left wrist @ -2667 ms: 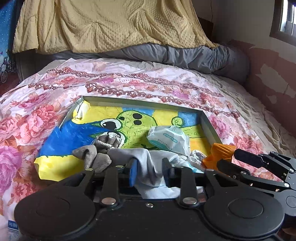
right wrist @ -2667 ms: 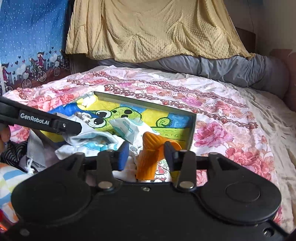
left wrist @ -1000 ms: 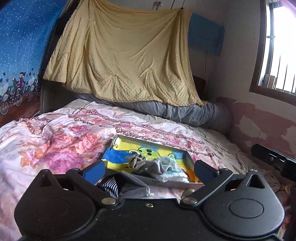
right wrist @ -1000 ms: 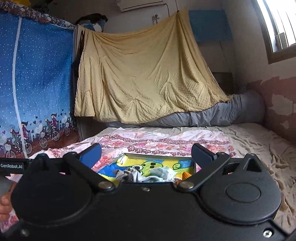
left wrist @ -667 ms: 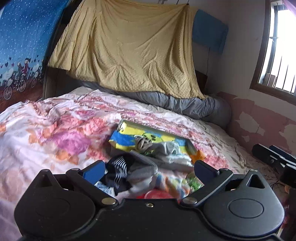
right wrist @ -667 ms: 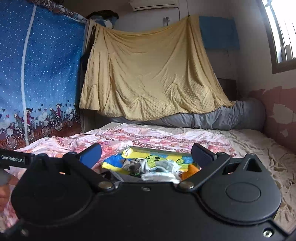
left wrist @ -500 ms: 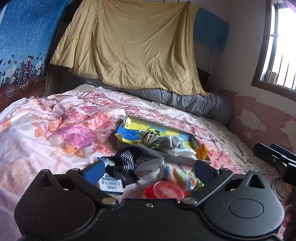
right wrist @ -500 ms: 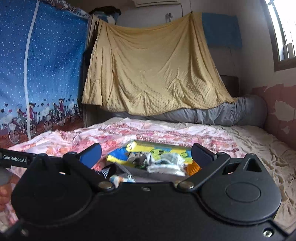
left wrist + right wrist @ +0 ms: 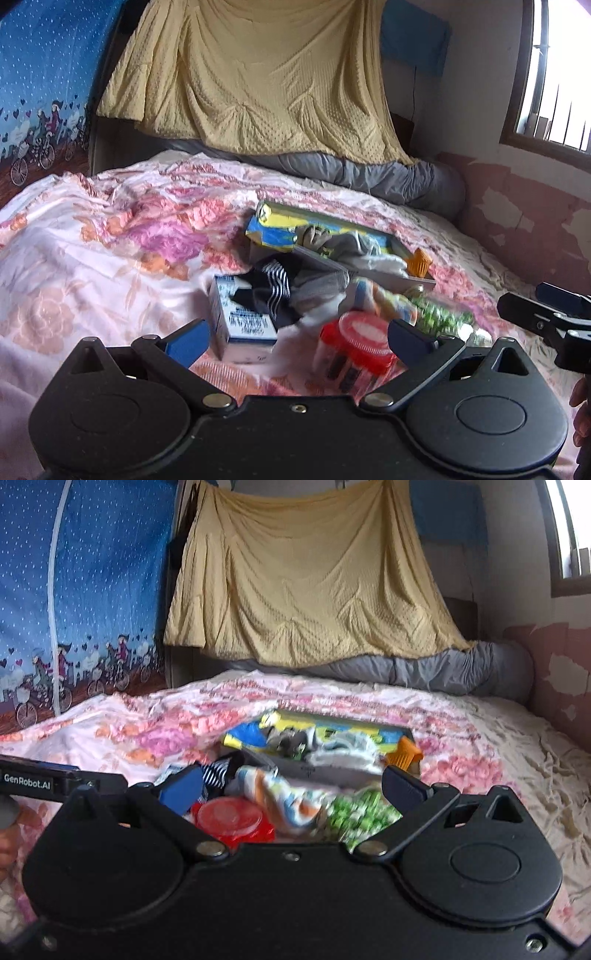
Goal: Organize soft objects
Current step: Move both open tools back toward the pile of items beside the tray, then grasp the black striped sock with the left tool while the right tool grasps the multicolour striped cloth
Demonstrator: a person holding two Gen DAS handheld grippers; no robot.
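A shallow tray (image 9: 391,282) with a yellow, blue and green cartoon lining lies on the floral bedspread (image 9: 110,236). Grey and white cloths (image 9: 354,245) and an orange object (image 9: 419,262) rest in it. In front of it lie a black striped cloth (image 9: 273,284), a grey cloth (image 9: 317,286), a colourful striped soft item (image 9: 384,301), a green patterned item (image 9: 439,317), a white and blue box (image 9: 240,317) and a red-lidded jar (image 9: 356,343). My left gripper (image 9: 295,338) is open above this pile, holding nothing. My right gripper (image 9: 291,786) is open too; the tray (image 9: 332,771) sits beyond it.
A yellow blanket (image 9: 258,85) hangs at the head of the bed over a grey bolster (image 9: 369,177). A blue printed curtain (image 9: 74,590) stands on the left, a peeling wall (image 9: 535,221) and window on the right. The other gripper (image 9: 546,321) shows at the right edge.
Both grippers let go of their items in the tray, opened wide and pulled back. The loose pile in front of the tray has come into view, and the cameras keep tilting down.
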